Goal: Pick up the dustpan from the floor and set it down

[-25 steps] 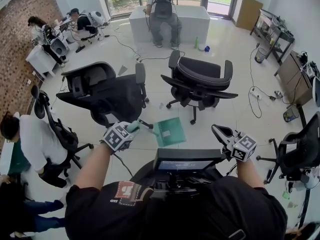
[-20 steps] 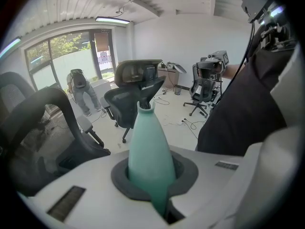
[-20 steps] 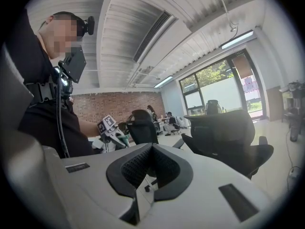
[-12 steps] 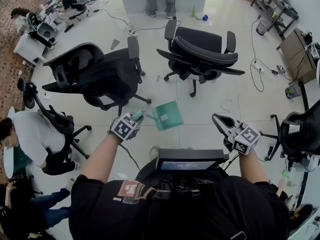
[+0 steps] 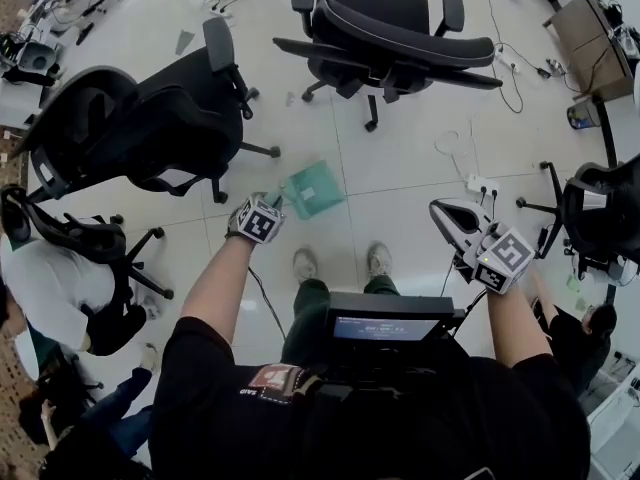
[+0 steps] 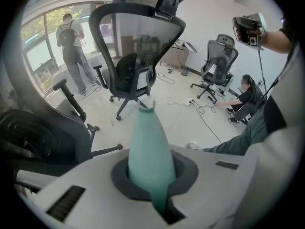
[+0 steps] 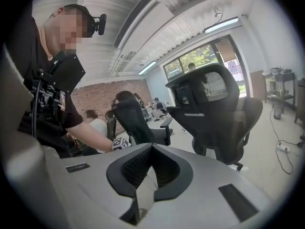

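Observation:
The green dustpan [image 5: 314,189] shows in the head view over the white floor tiles, between the chairs and the person's feet. Whether its pan touches the floor I cannot tell. My left gripper [image 5: 268,206] is shut on its handle. In the left gripper view the tapered green handle [image 6: 145,144] stands up out of the closed jaws of the left gripper [image 6: 152,175]. My right gripper [image 5: 445,218] hangs apart at the right, shut with nothing in it. In its own view the right gripper [image 7: 151,149] has its dark pads meeting at the tip.
Black office chairs stand close around: one at the left [image 5: 150,128], one ahead [image 5: 390,28], one at the right edge [image 5: 600,213]. The person's shoes [image 5: 305,265] are just behind the dustpan. A power strip with cable [image 5: 480,183] lies at the right. A seated person [image 5: 50,288] is at the left.
Both grippers have come down toward the floor, the left one carrying the dustpan lower. The head view now looks more steeply down, and the feet have come into view.

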`<act>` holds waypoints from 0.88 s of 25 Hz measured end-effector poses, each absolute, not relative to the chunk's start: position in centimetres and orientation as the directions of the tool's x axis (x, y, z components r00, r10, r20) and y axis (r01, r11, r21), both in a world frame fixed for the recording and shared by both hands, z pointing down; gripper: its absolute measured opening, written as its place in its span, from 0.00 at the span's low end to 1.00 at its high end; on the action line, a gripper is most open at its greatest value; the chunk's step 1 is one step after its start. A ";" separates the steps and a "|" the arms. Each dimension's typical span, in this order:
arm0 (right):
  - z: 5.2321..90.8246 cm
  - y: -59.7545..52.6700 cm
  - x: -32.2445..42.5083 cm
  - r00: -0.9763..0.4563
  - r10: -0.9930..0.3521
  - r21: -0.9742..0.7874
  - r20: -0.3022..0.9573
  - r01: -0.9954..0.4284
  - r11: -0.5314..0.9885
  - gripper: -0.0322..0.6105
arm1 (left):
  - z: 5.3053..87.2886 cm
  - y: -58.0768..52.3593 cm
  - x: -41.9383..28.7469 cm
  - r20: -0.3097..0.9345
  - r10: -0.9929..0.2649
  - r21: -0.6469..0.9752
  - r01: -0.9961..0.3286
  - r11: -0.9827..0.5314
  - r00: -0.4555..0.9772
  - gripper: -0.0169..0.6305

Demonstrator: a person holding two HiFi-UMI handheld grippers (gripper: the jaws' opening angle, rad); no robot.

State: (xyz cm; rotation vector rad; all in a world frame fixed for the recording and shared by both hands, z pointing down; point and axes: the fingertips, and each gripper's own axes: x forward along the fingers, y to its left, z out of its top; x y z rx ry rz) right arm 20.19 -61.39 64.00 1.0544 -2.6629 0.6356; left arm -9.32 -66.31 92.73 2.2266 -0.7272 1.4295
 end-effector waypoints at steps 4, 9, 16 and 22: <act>68.1 -62.6 21.0 -0.714 -0.602 -0.328 0.359 -0.700 0.634 0.06 | 98.6 -69.3 -8.7 0.921 -0.240 0.008 -0.630 -0.777 0.307 0.06; 71.8 -62.6 22.5 -0.697 -0.601 -0.353 0.391 -0.717 0.601 0.06 | 102.8 -71.1 -8.8 0.918 -0.271 0.008 -0.696 -0.718 0.290 0.06; 74.5 -62.3 22.6 -0.701 -0.593 -0.368 0.397 -0.713 0.597 0.06 | 106.0 -72.9 -12.5 0.939 -0.258 0.010 -0.770 -0.639 0.226 0.07; 72.3 -61.7 22.6 -0.701 -0.596 -0.366 0.392 -0.713 0.598 0.06 | 105.1 -70.9 -12.9 0.953 -0.188 0.084 -0.803 -0.591 0.238 0.49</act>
